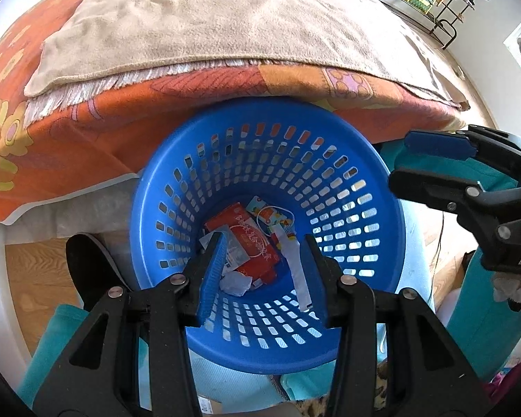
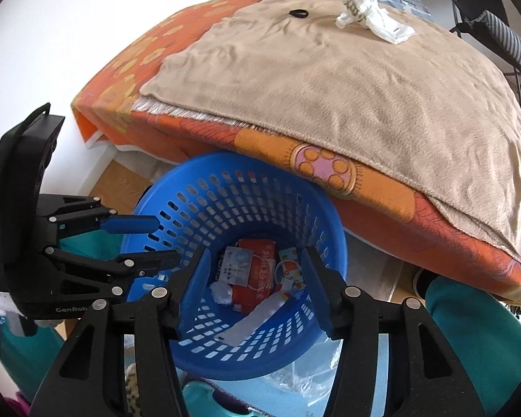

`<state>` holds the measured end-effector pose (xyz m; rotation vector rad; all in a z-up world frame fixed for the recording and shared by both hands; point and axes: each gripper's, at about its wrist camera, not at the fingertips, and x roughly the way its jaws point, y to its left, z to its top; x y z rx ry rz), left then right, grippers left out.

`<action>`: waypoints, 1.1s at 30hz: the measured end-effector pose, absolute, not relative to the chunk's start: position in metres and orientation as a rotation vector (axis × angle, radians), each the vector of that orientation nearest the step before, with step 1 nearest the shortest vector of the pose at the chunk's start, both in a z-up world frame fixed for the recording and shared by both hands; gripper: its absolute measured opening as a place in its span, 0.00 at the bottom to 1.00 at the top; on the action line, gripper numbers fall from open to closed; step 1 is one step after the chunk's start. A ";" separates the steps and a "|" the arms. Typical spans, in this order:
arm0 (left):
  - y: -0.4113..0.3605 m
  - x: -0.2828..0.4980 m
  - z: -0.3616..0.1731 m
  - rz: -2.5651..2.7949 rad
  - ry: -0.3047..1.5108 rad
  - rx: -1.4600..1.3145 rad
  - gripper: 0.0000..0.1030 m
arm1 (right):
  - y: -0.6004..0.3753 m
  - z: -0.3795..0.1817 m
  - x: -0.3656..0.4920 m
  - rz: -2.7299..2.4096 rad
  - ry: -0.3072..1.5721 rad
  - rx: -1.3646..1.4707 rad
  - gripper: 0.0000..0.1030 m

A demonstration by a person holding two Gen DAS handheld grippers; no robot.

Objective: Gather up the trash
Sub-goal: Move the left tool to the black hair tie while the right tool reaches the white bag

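Note:
A blue perforated basket [image 1: 371, 160] stands on the floor against the bed, also in the right wrist view [image 2: 333, 222]. It holds trash: a red wrapper [image 1: 257, 243], a white strip [image 1: 297, 271] and crumpled paper [image 1: 238, 283]. My left gripper [image 1: 264, 271] hovers open and empty above the basket. My right gripper [image 2: 257, 288] is also open and empty over the basket; it shows at the right of the left wrist view [image 1: 399, 160]. A crumpled white plastic piece [image 2: 371, 14] and a small black ring [image 2: 298, 13] lie on the beige blanket [image 2: 347, 80] farther up the bed.
The bed has an orange patterned cover [image 2: 260, 142] hanging over its edge above the basket. Wooden floor [image 1: 34, 278] shows at the left. A black metal rack [image 1: 444, 7] and a chair [image 2: 496, 27] stand beyond the bed. Teal fabric [image 2: 469, 326] and clear plastic [image 2: 302, 378] lie near the basket.

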<state>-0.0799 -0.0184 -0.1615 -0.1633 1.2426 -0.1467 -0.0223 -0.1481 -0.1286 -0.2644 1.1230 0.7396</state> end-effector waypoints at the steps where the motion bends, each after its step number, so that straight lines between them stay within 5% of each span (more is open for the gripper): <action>1: -0.017 -0.079 -0.160 -0.144 1.239 -0.167 0.44 | -0.149 -0.127 -0.022 0.734 1.115 -0.265 0.52; 20: 0.008 -0.014 -0.099 -0.097 1.128 -0.176 0.44 | -0.159 -0.065 0.032 0.678 0.973 -0.213 0.52; 24: 0.018 0.014 -0.082 -0.093 1.100 -0.174 0.44 | -0.163 -0.048 0.059 0.649 0.934 -0.161 0.67; 33: 0.058 0.090 -0.066 -0.034 1.047 -0.224 0.44 | -0.156 -0.030 0.130 0.604 0.920 -0.052 0.69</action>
